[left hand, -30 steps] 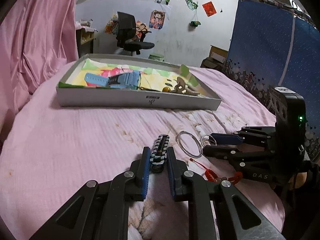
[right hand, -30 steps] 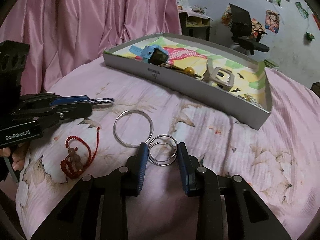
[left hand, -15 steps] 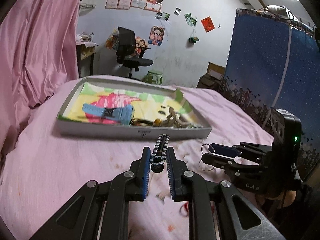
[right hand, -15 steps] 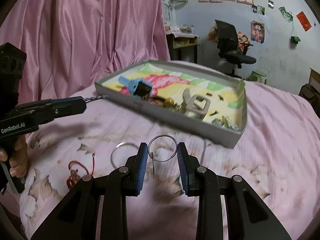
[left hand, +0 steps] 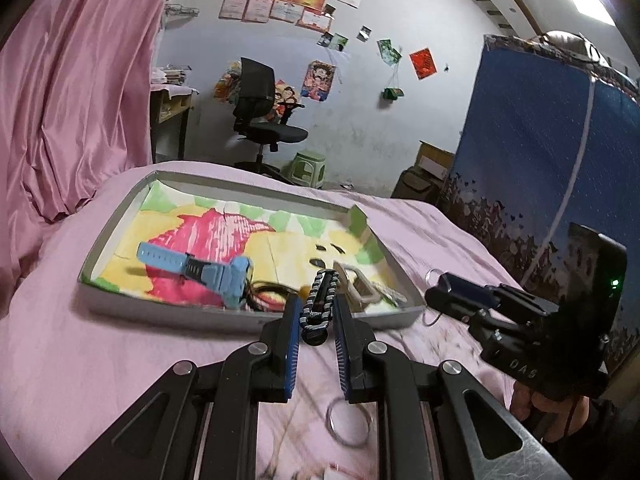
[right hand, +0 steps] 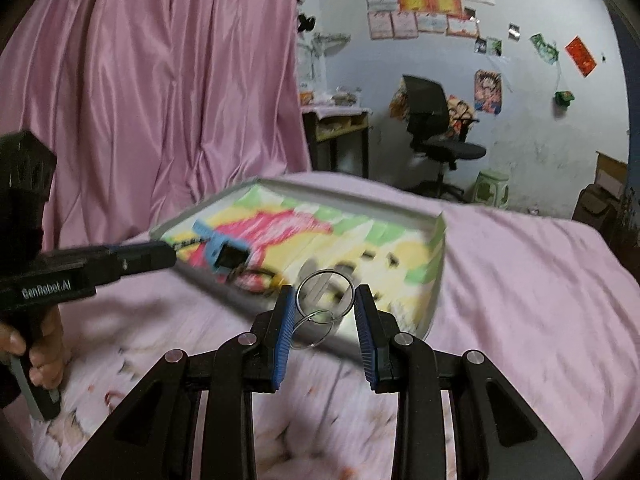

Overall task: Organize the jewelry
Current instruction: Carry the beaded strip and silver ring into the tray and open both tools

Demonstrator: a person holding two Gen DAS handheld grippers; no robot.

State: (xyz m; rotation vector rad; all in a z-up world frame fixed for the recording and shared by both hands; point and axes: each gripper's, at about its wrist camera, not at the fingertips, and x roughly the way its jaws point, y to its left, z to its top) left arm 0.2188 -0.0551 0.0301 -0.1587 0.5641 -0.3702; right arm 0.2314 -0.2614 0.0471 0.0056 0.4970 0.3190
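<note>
Two grippers were up over the pink bedspread (left hand: 80, 360): the left gripper (left hand: 316, 328), marked "GenRobot.AI", clamped a braided bracelet (left hand: 320, 304); the right gripper (right hand: 324, 320), marked "DAS", pinched linked rings (right hand: 325, 298). Beyond lay the tray (left hand: 168, 312), then a chair (left hand: 260, 120) and postered wall.

Braided black-and-white bracelet (left hand: 319, 304) clamped between the left gripper (left hand: 316, 320) fingers, raised, pointing over the tray's (left hand: 248, 320) near wall. Two linked steel rings (right hand: 325, 300) pinched in the right gripper (right hand: 325, 322), one upright, one dangling below. Tray holds a blue watch (left hand: 196, 266). Loose ring (left hand: 347, 424) lies on the bed.
</note>
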